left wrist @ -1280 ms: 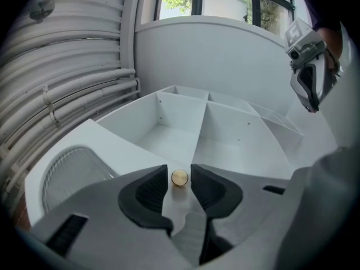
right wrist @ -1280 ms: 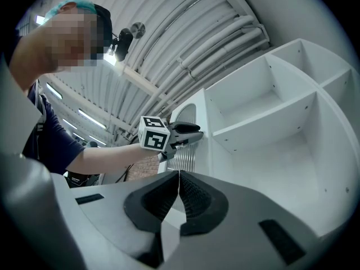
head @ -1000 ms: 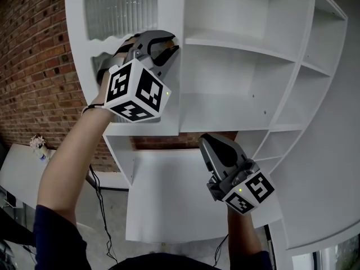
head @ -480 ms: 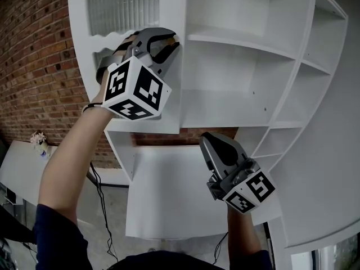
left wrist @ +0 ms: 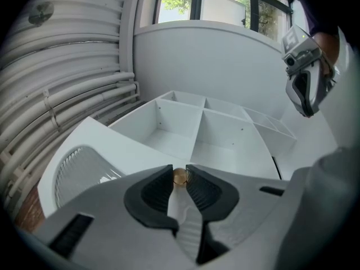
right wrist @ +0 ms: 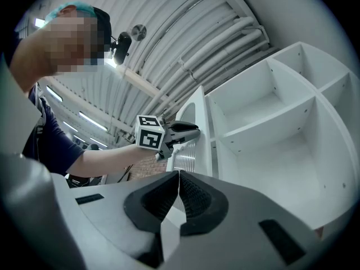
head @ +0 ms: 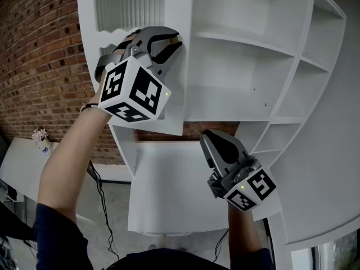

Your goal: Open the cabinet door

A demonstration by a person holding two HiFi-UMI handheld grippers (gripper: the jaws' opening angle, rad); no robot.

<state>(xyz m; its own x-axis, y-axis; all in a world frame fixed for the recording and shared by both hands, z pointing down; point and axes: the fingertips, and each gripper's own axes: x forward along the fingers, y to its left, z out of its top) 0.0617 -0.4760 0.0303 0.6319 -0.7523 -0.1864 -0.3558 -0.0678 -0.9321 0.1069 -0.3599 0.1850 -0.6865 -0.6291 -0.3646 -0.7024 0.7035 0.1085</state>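
We have the left gripper (head: 179,39) at the free edge of the cabinet door (head: 175,114). Its jaws have just been closing and now pinch the small brass knob (left wrist: 179,176) between their very tips. The door, a white frame round a ribbed glass panel (head: 130,4), stands at the left of the open shelves (head: 247,46). It looks to us already swung some way off the cabinet front, so we judge the step in hand to be the pull that carries it fully open. The knob is small and round and only the tips hold it, so the grip seems likely to slip if we tug hard or twist. We want the pinch kept firm, with the jaws square on the knob. The pull should be slow and follow the arc the door makes about its hinges, not a straight line that would drag the knob sideways out of the pads. We cannot make out the hinges themselves, so we let the door's own resistance guide the path. The right gripper (head: 206,138) hangs lower down, well apart from the knob, with its jaws pressed together and nothing between them. It is best kept out of the door's sweep, though it could steady the door's lower edge if the panel swings too freely.
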